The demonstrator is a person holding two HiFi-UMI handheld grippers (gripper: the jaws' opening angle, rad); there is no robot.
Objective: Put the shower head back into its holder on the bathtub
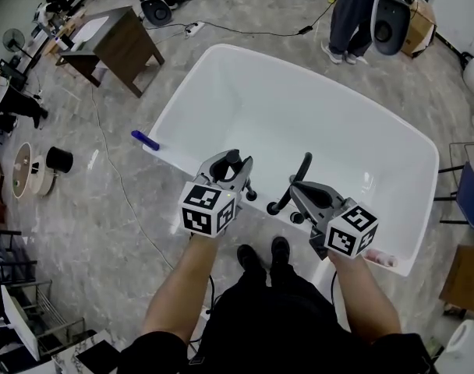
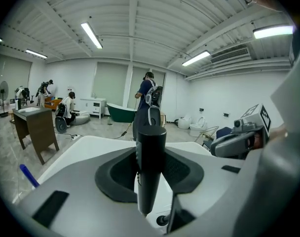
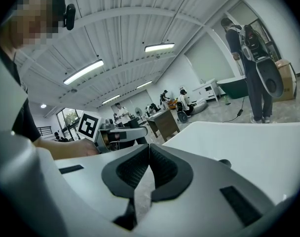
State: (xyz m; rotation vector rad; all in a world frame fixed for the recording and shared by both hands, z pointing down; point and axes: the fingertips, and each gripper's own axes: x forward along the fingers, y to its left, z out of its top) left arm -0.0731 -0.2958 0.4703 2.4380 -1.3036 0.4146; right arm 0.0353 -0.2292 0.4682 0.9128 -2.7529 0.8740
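Your left gripper has its fingers clamped on the black shower head, gripping the straight, stick-like handle partway down with the flat top end pointing up. That upright hold looks deliberate: the lower end hangs free below the fingers, which is the end I judge has to drop into the holder. You stand at the near end of the white bathtub with both grippers over its near rim, so the shower head is above the rim and not yet seated. The black fittings sit there, a curved spout between your two grippers and a small round knob just beside the left one. I cannot tell which fitting is the holder. A thin dark line runs down just beside the handle's lower end in the left gripper view and may be the hose. Your right gripper has its fingers pressed together at the tips with nothing between them. It hangs beside the spout, well placed to steady something, though I judge the left alone can lower the handle. Watch the tilt as you descend, since a smooth cylinder can pivot in a two-finger pinch.
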